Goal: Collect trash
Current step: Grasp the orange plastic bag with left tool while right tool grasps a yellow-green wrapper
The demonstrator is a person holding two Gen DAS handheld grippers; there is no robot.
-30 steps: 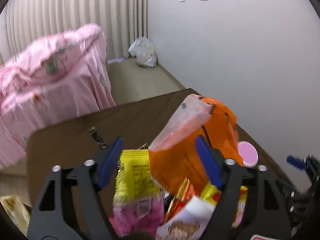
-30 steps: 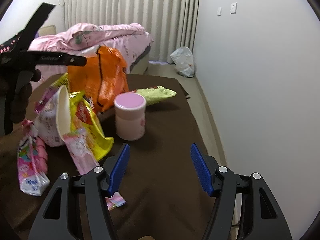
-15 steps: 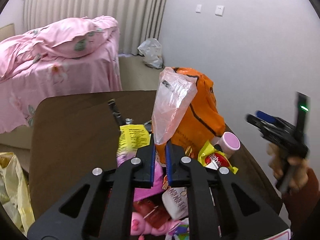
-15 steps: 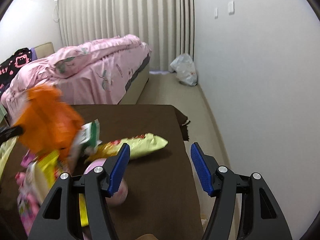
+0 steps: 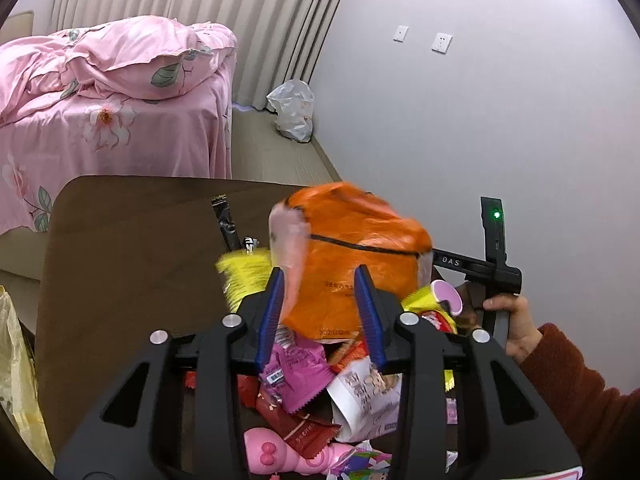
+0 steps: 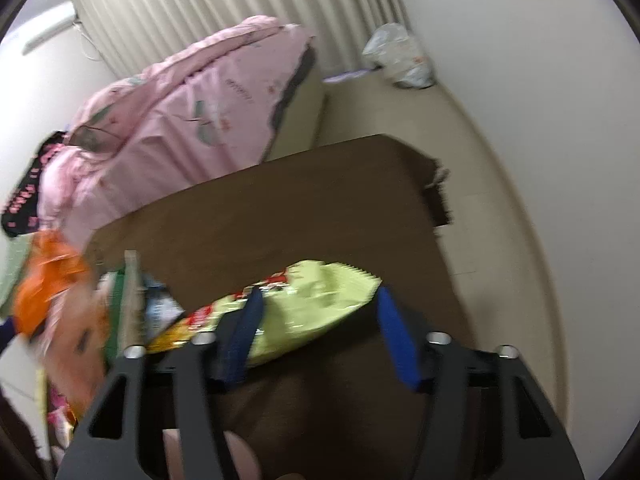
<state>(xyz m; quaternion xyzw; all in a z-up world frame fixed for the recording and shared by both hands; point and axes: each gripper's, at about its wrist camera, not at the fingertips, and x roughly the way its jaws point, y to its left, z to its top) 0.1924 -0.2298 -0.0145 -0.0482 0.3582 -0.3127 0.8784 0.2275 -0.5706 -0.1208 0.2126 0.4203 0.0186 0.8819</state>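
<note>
An orange plastic bag [image 5: 352,264] slumps on the brown table [image 5: 132,260] amid a pile of snack wrappers. My left gripper [image 5: 320,280] straddles the bag's near side. Its jaws are opening, and the bag's pale pink flap [image 5: 288,248] hangs loose by the left pad. In the right wrist view a green and yellow snack bag [image 6: 312,300] lies flat on the table. My right gripper [image 6: 320,296] is down over it with jaws closing. The bag sits between the pads, blurred, with no squeeze visible.
A magenta wrapper [image 5: 300,372], white packet [image 5: 368,396], pink toy [image 5: 268,452] and pink-lidded cup [image 5: 448,294] crowd the table's near side. A person's hand [image 5: 508,312] is at right. A yellow bag [image 5: 16,380] hangs at left. Beyond are a pink bed [image 5: 112,92] and a white floor bag [image 5: 292,112].
The left gripper shut on the orange bag's pink flap, then opened again, and the bag has sagged. The right gripper swung down onto the green snack bag and its jaws have narrowed.
</note>
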